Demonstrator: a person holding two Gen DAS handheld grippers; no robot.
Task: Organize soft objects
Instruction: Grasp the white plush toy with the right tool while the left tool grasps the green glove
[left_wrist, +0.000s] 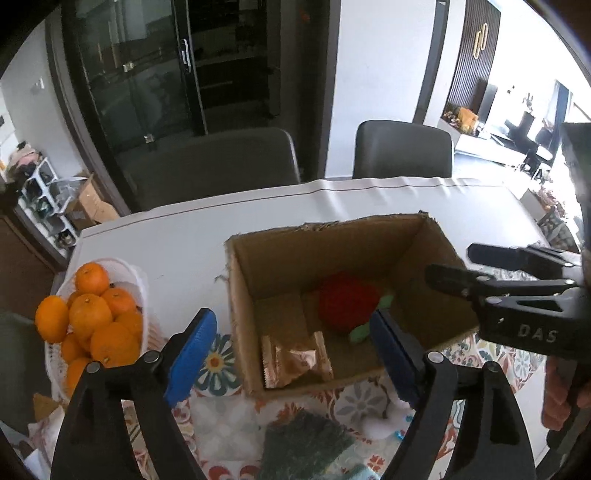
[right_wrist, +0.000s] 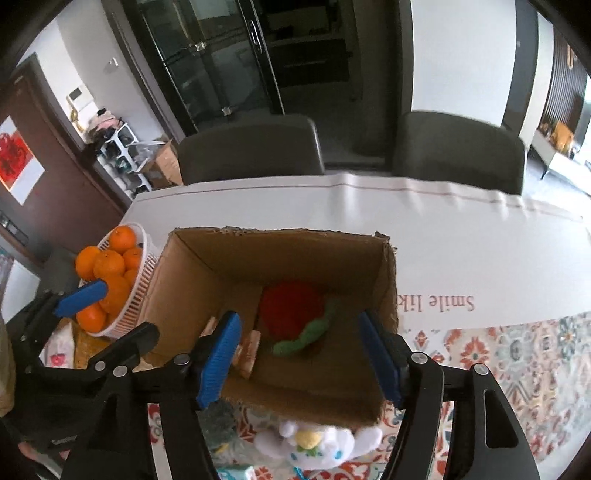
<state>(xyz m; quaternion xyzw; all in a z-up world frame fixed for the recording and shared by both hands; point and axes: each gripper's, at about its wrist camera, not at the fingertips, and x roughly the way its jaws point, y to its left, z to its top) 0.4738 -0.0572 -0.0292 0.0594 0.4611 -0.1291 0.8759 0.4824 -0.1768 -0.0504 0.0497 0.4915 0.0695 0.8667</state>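
An open cardboard box (left_wrist: 436, 254) (right_wrist: 192, 273) stands on the table. Inside lies a red knitted toy with green parts (left_wrist: 347, 302) (right_wrist: 291, 306) and a copper-coloured snack packet (left_wrist: 295, 360). My left gripper (left_wrist: 295, 350) is open and empty, above the box's near edge. My right gripper (right_wrist: 301, 354) is open and empty, over the box; it also shows in the left wrist view (left_wrist: 454, 266). A white plush toy (right_wrist: 317, 443) lies on the patterned cloth just in front of the box. A dark green knitted piece (left_wrist: 306, 443) lies beside it.
A white basket of oranges (left_wrist: 96, 317) (right_wrist: 114, 273) stands left of the box. A patterned cloth (right_wrist: 517, 354) covers the near table. A white cover (right_wrist: 369, 206) covers the far part. Two grey chairs (left_wrist: 221, 162) (left_wrist: 402, 147) stand behind the table.
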